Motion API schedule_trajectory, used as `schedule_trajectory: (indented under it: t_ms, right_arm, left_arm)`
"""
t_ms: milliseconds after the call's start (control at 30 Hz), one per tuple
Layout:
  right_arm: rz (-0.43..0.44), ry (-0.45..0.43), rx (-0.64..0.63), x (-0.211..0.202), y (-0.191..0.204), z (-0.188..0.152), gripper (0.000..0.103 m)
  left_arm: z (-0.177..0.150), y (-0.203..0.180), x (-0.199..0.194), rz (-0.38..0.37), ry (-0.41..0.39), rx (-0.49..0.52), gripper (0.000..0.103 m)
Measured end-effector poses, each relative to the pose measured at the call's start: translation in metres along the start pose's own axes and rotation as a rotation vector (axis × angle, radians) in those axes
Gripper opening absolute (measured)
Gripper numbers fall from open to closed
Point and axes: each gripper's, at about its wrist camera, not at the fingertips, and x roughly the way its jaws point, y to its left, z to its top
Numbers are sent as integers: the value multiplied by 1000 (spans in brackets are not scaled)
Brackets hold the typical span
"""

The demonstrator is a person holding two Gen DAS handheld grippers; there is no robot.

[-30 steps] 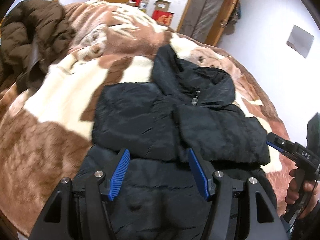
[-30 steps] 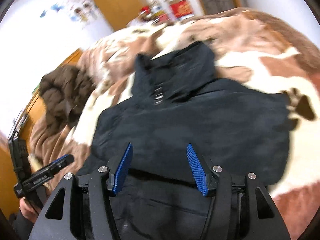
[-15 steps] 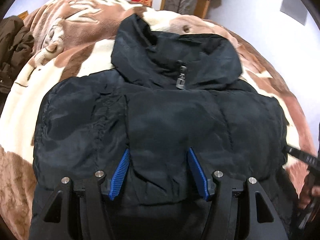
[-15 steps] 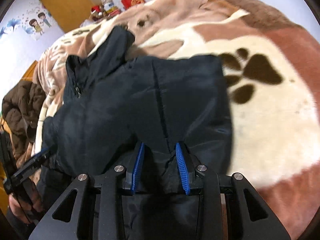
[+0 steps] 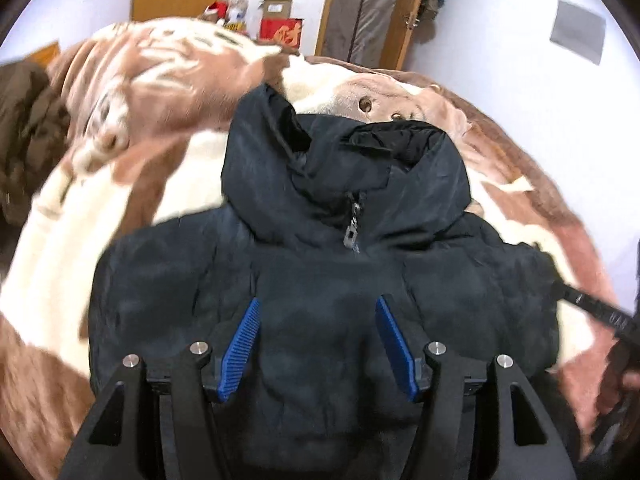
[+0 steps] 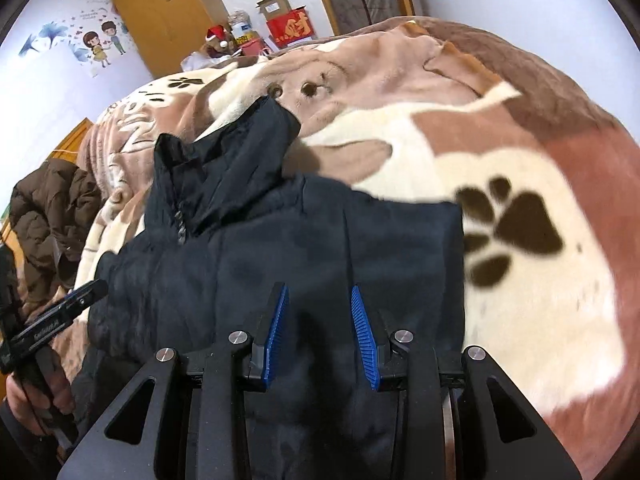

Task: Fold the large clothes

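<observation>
Since the earlier frame the right gripper [image 6: 319, 330] has spread its jaws again: half a second ago they were pinched close over dark cloth, and now they stand moderately apart above the jacket [image 6: 280, 248], with fabric showing in the gap; whether the blue pads touch it cannot be told. Over the same time the left gripper [image 5: 316, 346] has pulled back a little, so more of the blanket [image 5: 100, 208] shows around the jacket in its view. Its jaws are spread wide above the middle of the jacket's chest [image 5: 320, 280], gripping nothing.

That black padded jacket lies front up on the bed, on the brown and cream blanket [image 6: 520, 184] printed with paw marks. Its hood [image 5: 344, 172] points toward the far end of the room, its zipper pull [image 5: 351, 236] sits just below the collar, and its sleeves are folded in across the front. In the right wrist view the jacket's right edge lies just beside a dark paw print [image 6: 516, 228].

A brown coat [image 6: 52, 208] is heaped on the bed's left side, well apart from the jacket
</observation>
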Motion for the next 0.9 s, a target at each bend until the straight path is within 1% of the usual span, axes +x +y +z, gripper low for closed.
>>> schedule_trajectory:
  t_ms: [33,67,100,133,167,200,333,467,533,600,633,667,733,800,867,900]
  right_arm:
    - [-10,12,3,9,0,4,34]
    - [-29,32,4,21,0,8,34]
    - [-46,57,-5,33,-2,11,34]
    - [-66,91,-27,49,-1,11,34]
    - [-84,110,-51,58,-3,9,32]
    - [-100,120,-76,67,-1,6,32]
    - [-140,113,-99,82,2,-4,31]
    - [-156,123,-100,76,5,0,31]
    - [-153,110,-90,59,9,5,31]
    - [-120,64,-77,30,11,5,31]
    - [-97,37,-73,14,11,1,31]
    - [-88,22,-75,4,12,-4,31]
    - [-74,14,-84,-10,14,-19,31]
    - [-73,48,-85,-4,12,-30,31]
    - [-78,102,-74,14,11,-42,31]
    - [-69,116,-66,24,10,-42,31]
  left_arm:
    - [2,-2,14,23,18,19,62]
    - [3,-1,28,44,49,18,62]
    - [1,4,46,51,82,5,62]
    - [-1,8,58,41,95,-6,63]
    - [-4,12,67,33,93,-9,65]
    - [-6,13,72,32,81,2,65]
    - [-14,12,85,32,60,17,67]
    - [-12,6,85,46,65,36,68]
    - [-6,8,78,39,87,32,67]
    - [0,10,61,29,89,20,64]
    - [1,11,48,12,72,17,61]
    - [1,11,35,-1,49,19,61]
    - [-6,13,13,-17,4,30,61]
    - [-16,17,11,-14,15,26,61]
    - [-27,19,30,11,75,19,62]
    - [-31,22,39,1,97,4,62]
